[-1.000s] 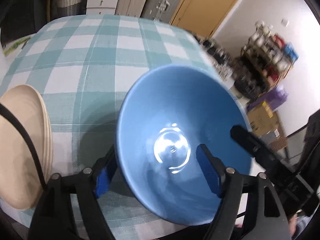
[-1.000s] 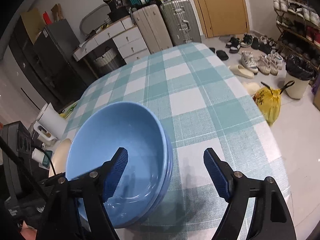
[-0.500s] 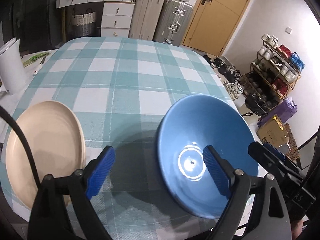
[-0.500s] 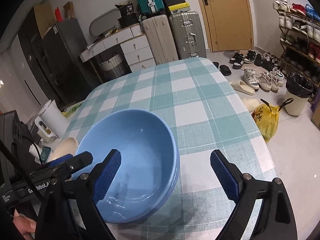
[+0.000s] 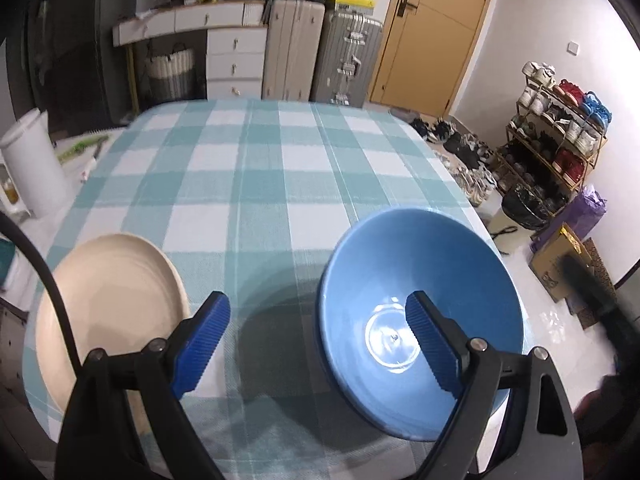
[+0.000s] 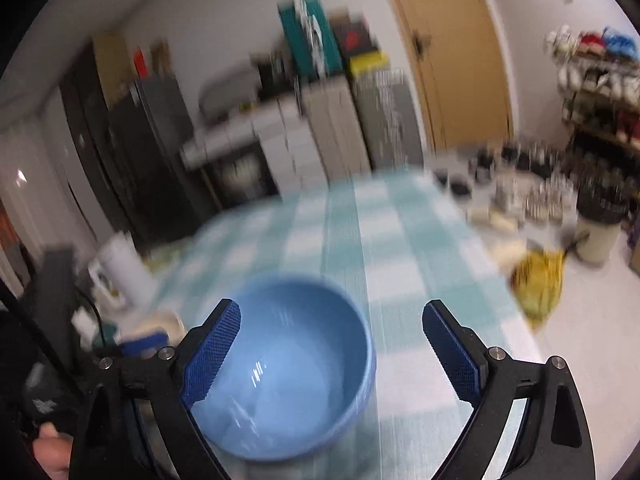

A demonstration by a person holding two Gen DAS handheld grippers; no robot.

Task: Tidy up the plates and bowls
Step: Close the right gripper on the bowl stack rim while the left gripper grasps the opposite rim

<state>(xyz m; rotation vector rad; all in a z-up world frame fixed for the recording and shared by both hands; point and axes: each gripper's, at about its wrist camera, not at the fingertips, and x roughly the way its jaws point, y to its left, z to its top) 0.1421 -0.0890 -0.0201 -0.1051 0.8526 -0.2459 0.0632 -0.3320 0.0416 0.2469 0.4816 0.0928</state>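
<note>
Two nested blue bowls (image 5: 420,280) stand on the checked tablecloth near its right edge. A beige plate (image 5: 108,304) lies to their left. My left gripper (image 5: 316,320) hangs open above the cloth; its right finger (image 5: 432,344) shows in front of the bowls without touching them. The right wrist view is blurred by motion. There the blue bowls (image 6: 296,360) sit low, behind the left finger of my right gripper (image 6: 332,320). Its jaws are opening, and the pads press on nothing. The beige plate (image 6: 164,320) shows only as a sliver.
A white jug (image 5: 32,168) stands at the table's left edge. The table (image 5: 280,168) ends just right of the bowls. Beyond it are a shoe rack (image 5: 560,136), suitcases (image 5: 320,52) and a yellow bag (image 6: 540,284). A hand (image 6: 52,452) shows at the lower left.
Both grippers have let go of the blue bowl's rim, widened, and drawn up and back. The bowl, tilted a second ago, now rests level on the table.
</note>
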